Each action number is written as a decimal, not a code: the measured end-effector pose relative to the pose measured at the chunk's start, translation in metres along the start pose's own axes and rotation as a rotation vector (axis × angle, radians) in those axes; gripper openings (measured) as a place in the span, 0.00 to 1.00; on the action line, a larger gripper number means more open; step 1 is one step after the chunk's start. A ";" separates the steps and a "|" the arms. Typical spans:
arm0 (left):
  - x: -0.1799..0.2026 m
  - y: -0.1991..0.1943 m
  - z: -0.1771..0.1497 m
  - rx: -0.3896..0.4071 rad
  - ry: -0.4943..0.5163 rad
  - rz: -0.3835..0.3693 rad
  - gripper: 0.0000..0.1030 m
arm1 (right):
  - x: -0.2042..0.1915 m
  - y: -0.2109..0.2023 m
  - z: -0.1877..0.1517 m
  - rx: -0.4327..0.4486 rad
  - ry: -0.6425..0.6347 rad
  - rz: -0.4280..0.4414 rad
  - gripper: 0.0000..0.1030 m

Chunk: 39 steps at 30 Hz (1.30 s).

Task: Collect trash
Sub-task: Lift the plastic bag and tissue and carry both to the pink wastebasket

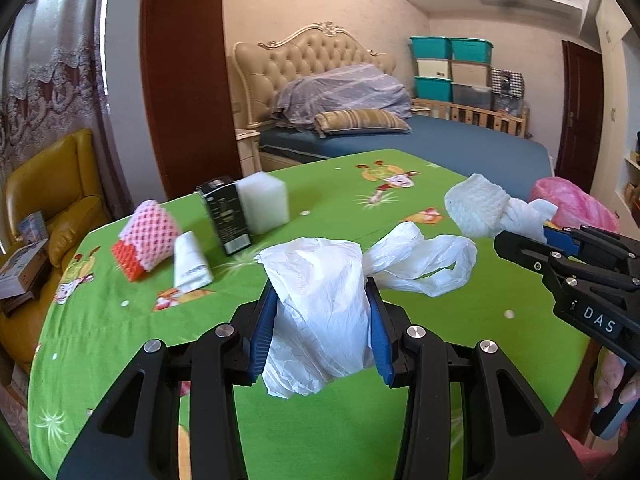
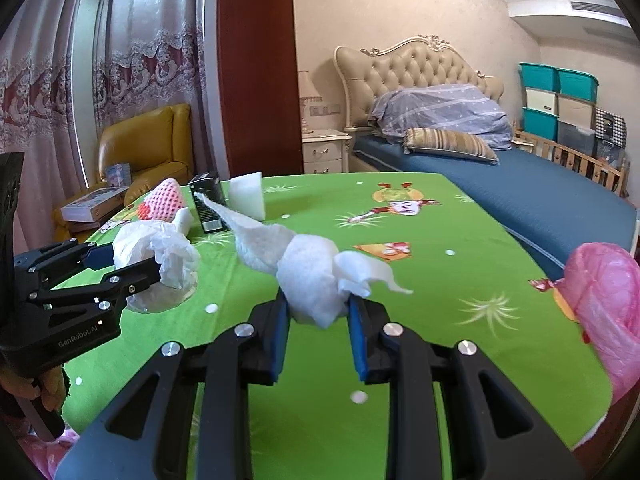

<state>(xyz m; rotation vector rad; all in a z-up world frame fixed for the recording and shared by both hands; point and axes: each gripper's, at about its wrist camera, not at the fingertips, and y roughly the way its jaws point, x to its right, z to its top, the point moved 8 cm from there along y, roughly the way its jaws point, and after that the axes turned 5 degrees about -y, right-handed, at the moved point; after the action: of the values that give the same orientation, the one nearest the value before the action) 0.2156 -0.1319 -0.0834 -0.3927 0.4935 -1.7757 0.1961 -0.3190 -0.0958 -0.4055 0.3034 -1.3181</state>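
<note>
A crumpled plastic bag point(image 1: 320, 312) is clamped in the left tongs point(image 1: 320, 320), a paper wad point(image 2: 316, 280) in the right tongs point(image 2: 318, 312); either could slip short of the pink bag point(image 2: 608, 312).

Both wrist fisheyes sit close behind their tools, angled down across the green-clothed desk point(image 1: 120, 320) toward the bed point(image 2: 520, 192); left tool point(image 1: 322, 320) and right tool point(image 2: 318, 320) each appear in the other's view.

Bright daylight thru curtains point(image 2: 132, 52), soft shadows, slight motion blur, heavy fisheye warp w/ dark corners.
</note>
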 end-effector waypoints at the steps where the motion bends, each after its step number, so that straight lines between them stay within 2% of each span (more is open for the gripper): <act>1: 0.003 0.000 0.001 -0.002 0.004 -0.007 0.38 | 0.004 -0.003 -0.001 0.003 0.004 -0.004 0.25; 14: 0.077 0.011 0.015 -0.029 0.065 -0.129 0.38 | 0.071 -0.040 -0.012 0.046 0.080 -0.085 0.25; 20: 0.112 0.018 0.023 -0.036 0.091 -0.181 0.38 | 0.117 -0.056 -0.019 0.058 0.123 -0.159 0.25; 34: 0.226 0.043 0.033 -0.078 0.202 -0.359 0.38 | 0.214 -0.091 -0.047 0.064 0.194 -0.336 0.26; 39: 0.270 0.054 0.045 -0.093 0.225 -0.429 0.38 | 0.258 -0.107 -0.059 0.066 0.231 -0.410 0.26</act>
<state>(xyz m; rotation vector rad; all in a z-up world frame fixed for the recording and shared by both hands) 0.2152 -0.4107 -0.0708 -0.3848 0.6907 -2.2324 0.1361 -0.5983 -0.0967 -0.2669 0.3815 -1.7779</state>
